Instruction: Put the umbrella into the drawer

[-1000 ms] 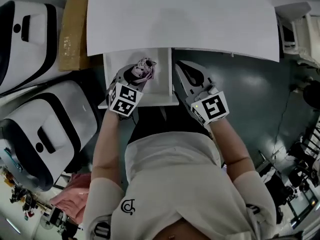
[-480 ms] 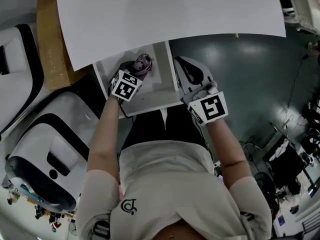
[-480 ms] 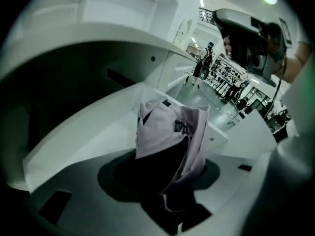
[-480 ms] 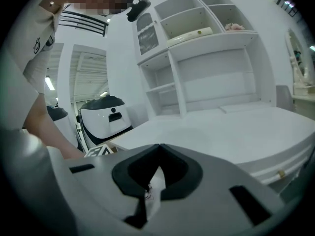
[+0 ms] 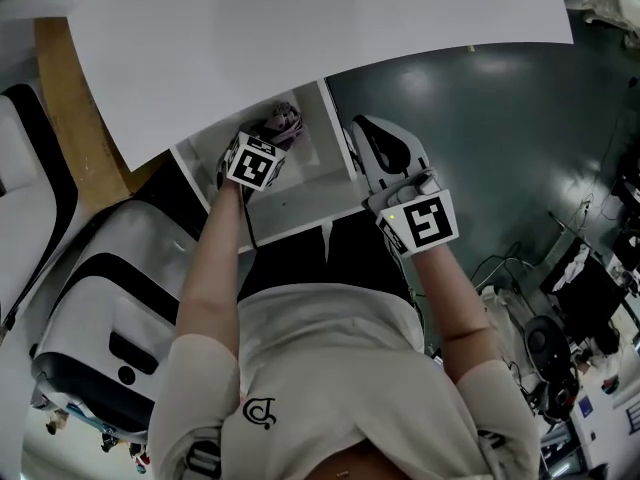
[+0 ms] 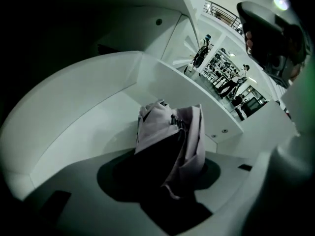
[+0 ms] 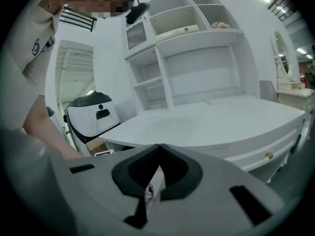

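The folded pale pink umbrella (image 5: 287,123) is inside the open white drawer (image 5: 305,218) under the desk's front edge. My left gripper (image 5: 266,138) points steeply down into the drawer and is shut on the umbrella. In the left gripper view the umbrella (image 6: 170,132) sticks out from between the jaws of the left gripper (image 6: 165,178), just above the drawer's floor and near its white wall (image 6: 83,102). My right gripper (image 5: 360,130) hangs to the right of the drawer, beside its side wall. In its own view the right gripper (image 7: 158,146) has its tips together with nothing held.
The white desk top (image 5: 300,28) overhangs the back of the drawer. White-and-black machines (image 5: 110,298) and a wooden strip (image 5: 70,108) stand at the left. Dark floor (image 5: 500,118) lies to the right. A white shelf unit (image 7: 197,48) rises behind the desk.
My left gripper has sunk into the drawer with the umbrella and tipped further downward. The right gripper has dropped a little beside the drawer.
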`<state>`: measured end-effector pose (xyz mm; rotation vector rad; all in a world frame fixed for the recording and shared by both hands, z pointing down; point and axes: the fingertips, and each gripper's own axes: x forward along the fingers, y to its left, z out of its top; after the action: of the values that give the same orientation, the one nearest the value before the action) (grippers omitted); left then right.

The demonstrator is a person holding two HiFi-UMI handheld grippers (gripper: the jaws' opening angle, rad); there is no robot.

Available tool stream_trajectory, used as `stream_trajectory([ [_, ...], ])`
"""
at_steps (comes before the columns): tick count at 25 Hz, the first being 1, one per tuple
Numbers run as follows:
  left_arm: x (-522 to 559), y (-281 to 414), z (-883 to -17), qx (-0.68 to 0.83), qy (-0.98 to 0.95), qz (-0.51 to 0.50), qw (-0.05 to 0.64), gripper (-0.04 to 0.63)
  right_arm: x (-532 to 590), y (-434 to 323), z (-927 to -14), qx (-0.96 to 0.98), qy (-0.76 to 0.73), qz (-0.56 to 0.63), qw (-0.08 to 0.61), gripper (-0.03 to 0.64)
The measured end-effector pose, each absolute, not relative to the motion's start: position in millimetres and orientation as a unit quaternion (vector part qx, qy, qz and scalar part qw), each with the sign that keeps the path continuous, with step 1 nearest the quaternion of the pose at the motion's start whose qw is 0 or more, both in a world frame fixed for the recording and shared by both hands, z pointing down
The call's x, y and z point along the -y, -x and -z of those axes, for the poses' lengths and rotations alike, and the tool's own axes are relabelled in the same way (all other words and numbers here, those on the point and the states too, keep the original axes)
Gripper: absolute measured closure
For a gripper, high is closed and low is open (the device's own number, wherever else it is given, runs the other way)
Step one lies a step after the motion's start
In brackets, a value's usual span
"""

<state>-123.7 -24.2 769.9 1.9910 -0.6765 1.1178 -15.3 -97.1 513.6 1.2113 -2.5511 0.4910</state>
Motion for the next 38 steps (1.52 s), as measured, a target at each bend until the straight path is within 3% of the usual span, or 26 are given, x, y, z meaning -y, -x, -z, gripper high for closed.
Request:
stream_trajectory([
  [4, 25, 122, -769, 0.257, -0.783, -0.421, 0.379, 0.327, 99, 13, -515, 0.875, -0.43, -0.175, 0.135, 0.611],
  [8, 28, 111, -755, 0.256, -0.79, -0.417, 0.37, 0.217, 100, 16, -506, 0.877, -0.428, -0.172, 0.134, 0.611],
  [15, 66, 112, -667, 0.32, -0.826, -0.344, 0.312, 0.199, 104, 25, -466, 0.885, -0.42, -0.157, 0.122, 0.611],
  [16, 65, 113, -654, 0.324, -0.825, -0.341, 0.313, 0.207, 103, 26, -458, 0.887, -0.418, -0.154, 0.121, 0.611],
  [20, 54, 127, -612, 0.355, -0.817, -0.329, 0.313, 0.447, 97, 32, -428, 0.893, -0.41, -0.151, 0.108, 0.611],
  [25, 66, 147, -555, 0.411, -0.82, -0.291, 0.271, 0.578, 103, 39, -399, 0.908, -0.388, -0.124, 0.097, 0.611],
  [38, 95, 179, -389, 0.522, -0.821, -0.184, 0.141, 0.583, 106, 46, -337, 0.933, -0.342, -0.085, 0.071, 0.611],
])
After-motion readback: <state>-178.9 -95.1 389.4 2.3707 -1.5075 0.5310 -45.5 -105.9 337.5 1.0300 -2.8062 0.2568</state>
